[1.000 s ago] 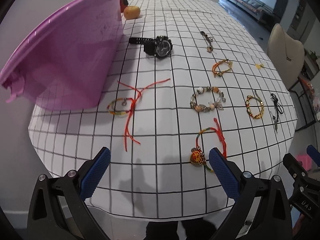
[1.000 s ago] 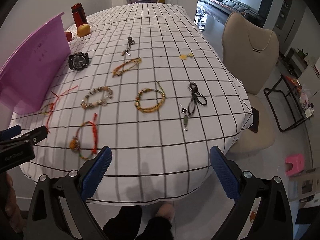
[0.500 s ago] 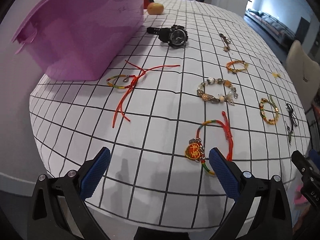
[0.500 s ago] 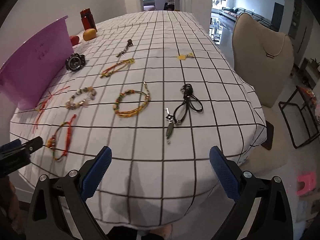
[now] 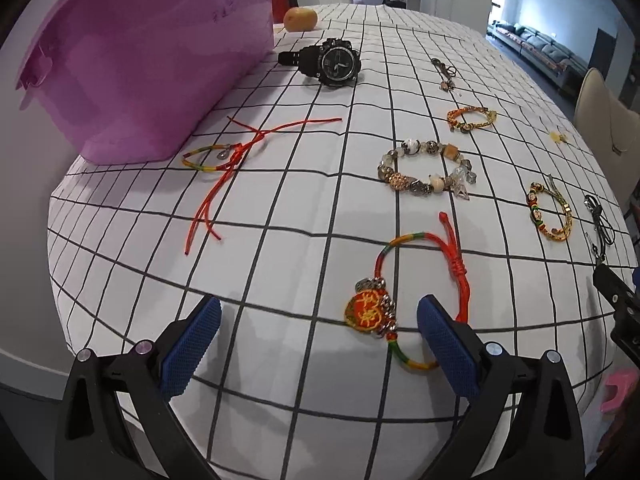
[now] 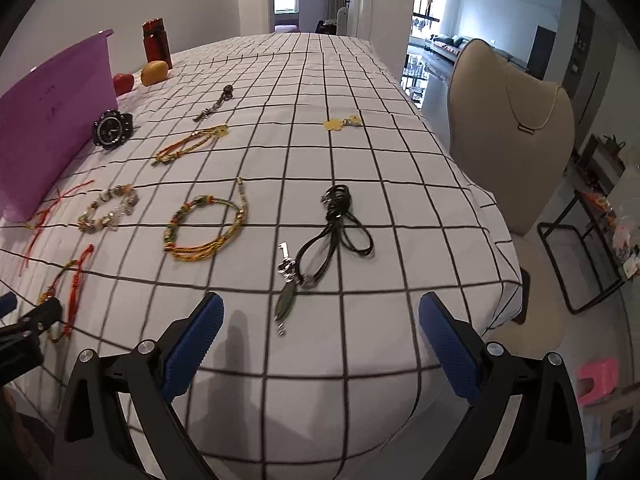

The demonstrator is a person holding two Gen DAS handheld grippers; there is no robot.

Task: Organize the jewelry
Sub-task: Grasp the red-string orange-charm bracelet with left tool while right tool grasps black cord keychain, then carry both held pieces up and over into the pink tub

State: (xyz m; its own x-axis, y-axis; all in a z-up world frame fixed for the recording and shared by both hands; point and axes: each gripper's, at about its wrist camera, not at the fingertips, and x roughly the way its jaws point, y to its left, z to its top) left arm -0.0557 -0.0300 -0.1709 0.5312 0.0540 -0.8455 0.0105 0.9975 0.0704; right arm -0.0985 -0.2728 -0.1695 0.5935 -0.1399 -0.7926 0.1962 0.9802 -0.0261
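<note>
Jewelry lies spread over a checked tablecloth (image 5: 280, 208). My left gripper (image 5: 318, 336) is open just above the near edge, and a red cord bracelet with a round orange charm (image 5: 370, 312) lies between its fingers, nearer the right one. Farther off are a beaded bracelet (image 5: 426, 166), a thin red-string bracelet (image 5: 224, 156), a black watch (image 5: 334, 62) and a purple bin (image 5: 148, 52). My right gripper (image 6: 320, 340) is open at the table's near right edge, just short of a black cord necklace with metal pendants (image 6: 332, 236). A green-yellow braided bracelet (image 6: 206, 226) lies left of it.
An orange fruit (image 5: 300, 19) and a red bottle (image 6: 157, 42) stand at the far left behind the bin. A beige chair (image 6: 516, 120) is at the table's right side. A small yellow charm (image 6: 342, 123) and a keychain (image 6: 216, 104) lie farther back.
Both grippers have moved forward and lower toward the table. The charm bracelet now lies between my left fingers, and the black necklace is closer to my right gripper. Nothing has been picked up.
</note>
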